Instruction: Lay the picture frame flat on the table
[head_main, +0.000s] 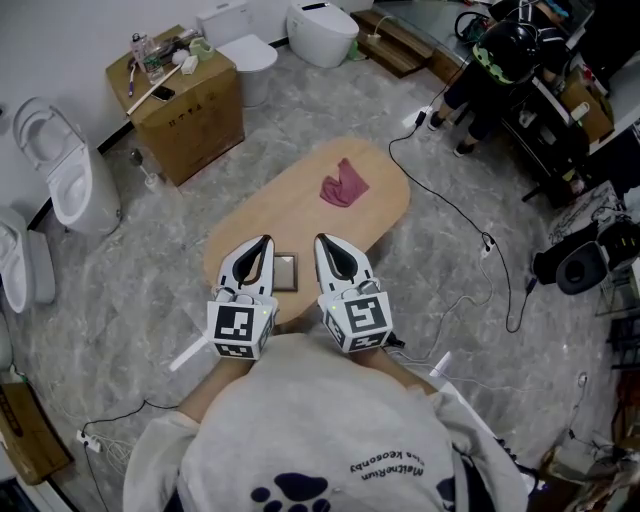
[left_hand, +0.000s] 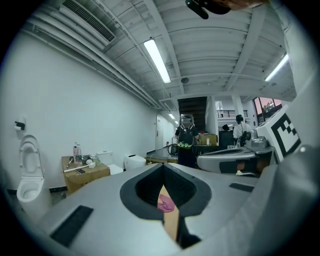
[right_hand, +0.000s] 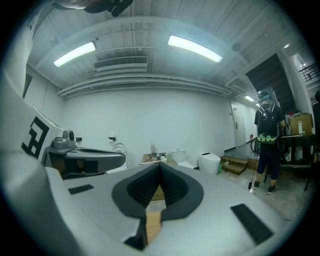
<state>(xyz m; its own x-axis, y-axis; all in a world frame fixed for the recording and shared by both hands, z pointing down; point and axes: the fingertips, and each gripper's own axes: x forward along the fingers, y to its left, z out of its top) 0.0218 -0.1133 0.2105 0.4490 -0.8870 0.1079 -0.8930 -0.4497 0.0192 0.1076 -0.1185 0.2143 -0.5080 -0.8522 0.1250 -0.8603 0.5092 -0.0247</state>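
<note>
Currently: picture frame (head_main: 285, 272) flat on table (head_main: 300, 215), both my jaw pairs closed, empty.
My left gripper (head_main: 265, 242) and right gripper (head_main: 321, 242) sit side by side, apart; the picture frame lies between their fingers, just beside each, and a pink cloth (head_main: 343, 185) lies well beyond the fingertips.

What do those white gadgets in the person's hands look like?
The left gripper and right gripper are white, curved shells whose black-lined tongs taper to a point. Each has a cube with black-and-white square markers at the back. The person wears a light grey sweatshirt with a dark paw print.
</note>
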